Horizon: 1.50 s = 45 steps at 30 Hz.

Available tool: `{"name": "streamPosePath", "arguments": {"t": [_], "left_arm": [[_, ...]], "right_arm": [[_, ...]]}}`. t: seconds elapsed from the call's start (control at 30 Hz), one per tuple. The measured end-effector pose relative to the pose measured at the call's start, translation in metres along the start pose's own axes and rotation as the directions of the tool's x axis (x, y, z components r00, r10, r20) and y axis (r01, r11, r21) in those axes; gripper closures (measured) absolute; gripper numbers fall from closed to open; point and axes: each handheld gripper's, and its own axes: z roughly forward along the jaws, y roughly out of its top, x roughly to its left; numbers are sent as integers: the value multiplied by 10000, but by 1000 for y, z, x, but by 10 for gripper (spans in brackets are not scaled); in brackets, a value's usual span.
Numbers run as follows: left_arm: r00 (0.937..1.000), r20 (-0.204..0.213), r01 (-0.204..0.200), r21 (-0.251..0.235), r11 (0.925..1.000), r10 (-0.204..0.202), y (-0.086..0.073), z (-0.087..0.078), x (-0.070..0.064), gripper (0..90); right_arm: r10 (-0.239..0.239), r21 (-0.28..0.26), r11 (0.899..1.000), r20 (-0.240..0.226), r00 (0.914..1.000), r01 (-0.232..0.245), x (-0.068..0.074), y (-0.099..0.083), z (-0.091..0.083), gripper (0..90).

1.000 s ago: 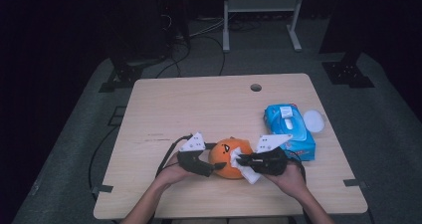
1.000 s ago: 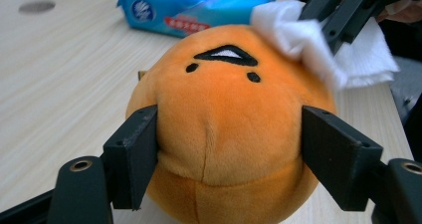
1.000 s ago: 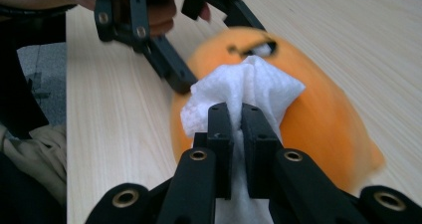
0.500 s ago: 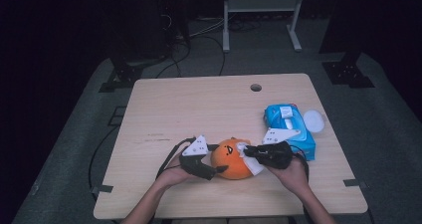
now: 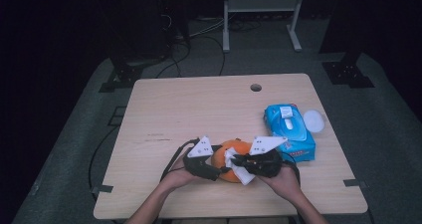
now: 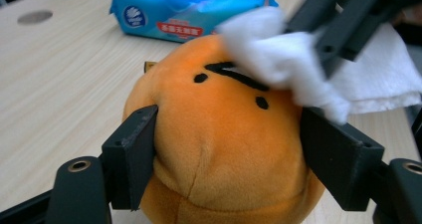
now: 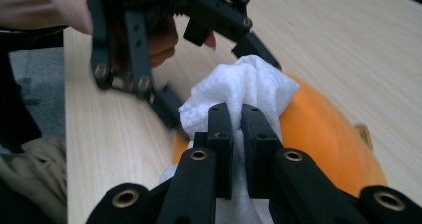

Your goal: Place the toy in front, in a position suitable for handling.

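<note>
Swinging in from the pack side, right gripper [image 5: 238, 160] now presses its pinched white wipe [image 6: 288, 59] onto the orange plush [image 6: 224, 144], which left gripper [image 6: 229, 149] clamps.

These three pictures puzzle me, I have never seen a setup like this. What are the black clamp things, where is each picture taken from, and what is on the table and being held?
No robot arm here: a person holds a black two-jaw hand tool in each hand. The high view looks down from above the person's side onto the pale wooden table; there the left gripper and the right gripper meet over a round orange plush toy with a stitched black face. The other two pictures come from cameras riding on the grippers. The left gripper view shows its jaws closed against the toy's sides. The right gripper view shows its jaws pinching a crumpled white wipe that lies against the top of the toy. Farther back on the table lies a blue pack of wet wipes.
</note>
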Motion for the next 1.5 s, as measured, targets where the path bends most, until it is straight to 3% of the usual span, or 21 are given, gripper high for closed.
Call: {"name": "streamPosePath", "arguments": {"t": [0.1, 0.27, 0.33, 0.4, 0.5, 0.53, 0.63, 0.67, 0.73, 0.83, 1.0, 1.1, 1.33, 1.5], "left_arm": [[9999, -30, -166, 11, 9999, 166, -2, -1, -1, 270], [9992, 51, -397, 39, 9992, 397, -5, -2, -3, 274], [9991, 124, -397, -11, 9992, 397, -4, -2, -4, 274], [9988, 210, -443, 35, 9990, 442, -3, -1, -4, 273], [9984, 524, -230, 48, 9997, 228, -4, -2, -4, 250], [9977, 669, -76, 102, 9999, 69, -5, -2, -3, 204], [9937, 924, 652, -194, 9977, -631, -4, -9, 6, 133], [9936, 800, 826, -345, 9960, -797, -3, -11, 8, 124], [9955, 507, 827, -432, 9956, -805, 0, -11, 10, 110], [9971, 615, 468, -249, 9986, -452, -1, -4, 5, 157], [9986, 509, -163, -148, 9998, 170, -1, 3, -7, 225], [9989, 435, -192, -157, 9997, 199, -3, 1, -7, 244], [9986, 442, -289, -193, 9994, 298, -4, 1, -7, 256], [9979, 575, -305, -150, 9994, 314, -4, 0, -7, 255]], "right_arm": [[149, -141, 9998, 250, 9996, -145, -4, 1, -3, 837], [672, -35, 9977, 985, 9929, -672, -24, -11, -16, 836], [1205, -62, 9927, 879, 9888, -1205, -32, -18, -19, 836], [1381, -171, 9904, 761, 9875, -1372, -33, -19, -20, 835], [848, -235, 9962, 509, 9951, -837, -22, -11, -15, 834], [692, -133, 9976, 460, 9965, -686, -18, -9, -12, 835], [375, 65, 9993, 303, 9988, -377, -13, -7, -6, 836], [277, 104, 9996, 304, 9992, -281, -12, -7, -5, 836], [175, 91, 9998, 37, 9998, -176, -10, -7, -5, 837], [-58, 105, 9999, -94, 9999, 59, -4, -3, -4, 836], [-266, -88, 9996, -38, 9996, 266, 3, 4, 3, 836], [-413, 65, 9991, 137, 9991, 413, 3, 6, 5, 837], [435, 156, 9989, 739, 9963, -448, -22, -14, -10, 837], [377, 277, 9988, 1015, 9941, -407, -23, -18, -16, 836]]}}
